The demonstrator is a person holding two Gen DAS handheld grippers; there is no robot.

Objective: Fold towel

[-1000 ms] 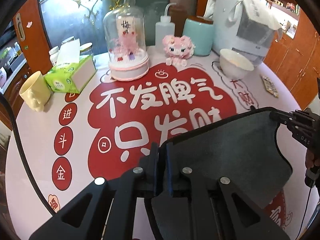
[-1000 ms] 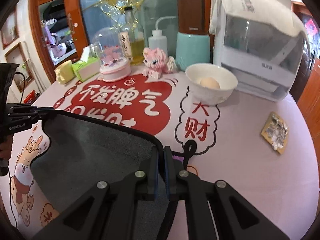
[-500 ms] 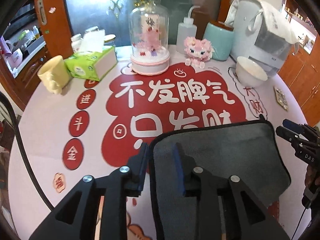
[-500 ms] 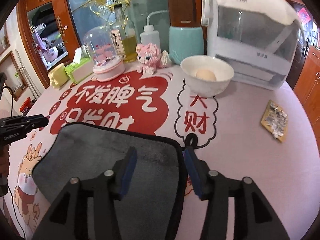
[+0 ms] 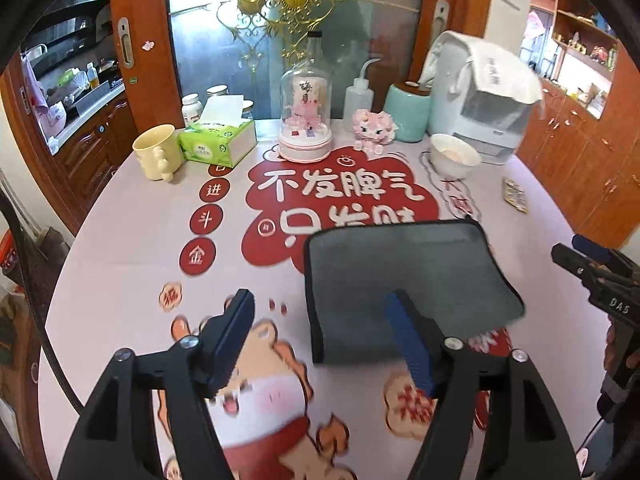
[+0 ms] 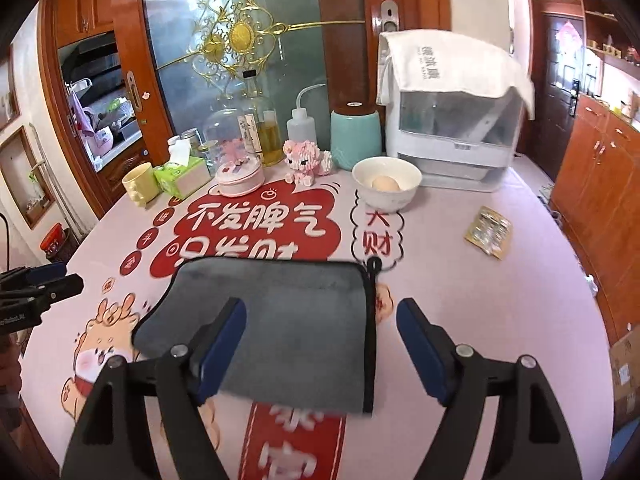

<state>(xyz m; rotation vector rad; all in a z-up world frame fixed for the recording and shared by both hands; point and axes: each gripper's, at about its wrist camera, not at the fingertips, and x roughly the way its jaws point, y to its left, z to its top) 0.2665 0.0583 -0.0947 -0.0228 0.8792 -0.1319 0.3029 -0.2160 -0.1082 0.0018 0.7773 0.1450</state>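
A dark grey towel [image 5: 404, 280] with a black hem lies folded flat on the printed tablecloth [image 5: 132, 240]; it also shows in the right wrist view [image 6: 288, 320]. My left gripper [image 5: 320, 328] is open and empty, raised above the towel's near left corner. My right gripper [image 6: 320, 332] is open and empty, raised above the towel's near right corner. Each gripper shows at the edge of the other's view: the right one [image 5: 592, 268] and the left one [image 6: 36, 284].
At the back of the table stand a yellow mug [image 5: 156, 156], a tissue box [image 5: 218, 142], a glass dome [image 5: 306, 116], a pink toy [image 5: 374, 128], a teal jar [image 5: 410, 116], a white bowl [image 6: 386, 188] with an egg and a white appliance [image 6: 452, 120]. A foil packet [image 6: 488, 232] lies right.
Both grippers were shut on the towel's corners a second ago. They opened, let the towel drop flat on the table, and pulled back and up away from it.
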